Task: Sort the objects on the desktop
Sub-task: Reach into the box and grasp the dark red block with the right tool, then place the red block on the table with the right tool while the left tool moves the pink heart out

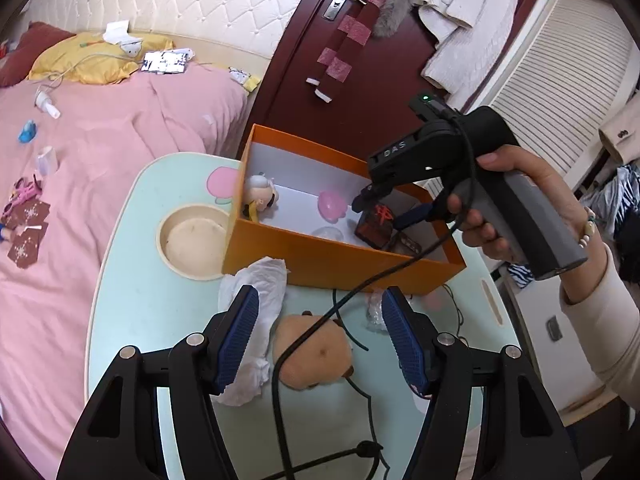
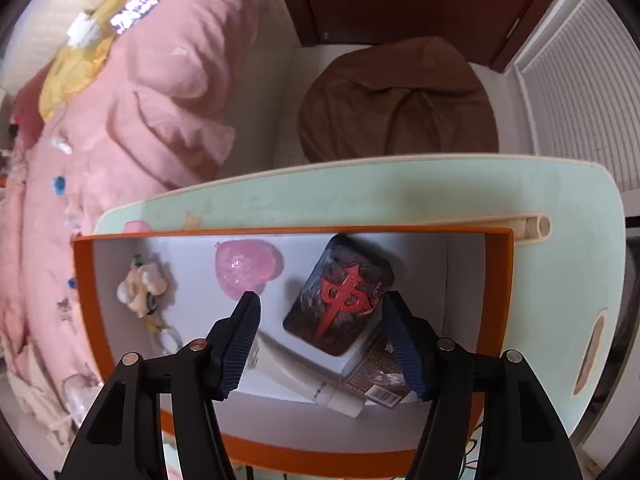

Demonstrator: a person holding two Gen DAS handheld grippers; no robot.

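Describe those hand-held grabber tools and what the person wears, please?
Each gripper has black angular arms with silver rivets and ribbed blue finger pads. The right gripper has a grey handle, "DAS" lettering, a green light and a black cable. The person wears a cream sleeve and a beaded bracelet.

Orange box: open-topped, white inside, sitting centre frame on the pale green table in the left wrist view.
Dark tile: black block with a red character on top, lying tilted in the box, centre-right of the right wrist view, propped on other items.
Pink capsule: translucent, rounded, against the box's far wall, left of the tile.
Figurine: small pale toy lying at the box's left end.
White tube: lying slantwise on the box floor, lower centre.
Brown plush: round toy outside the box, lower centre of the left wrist view.
Crumpled tissue: white, just left of the plush, touching the box front.
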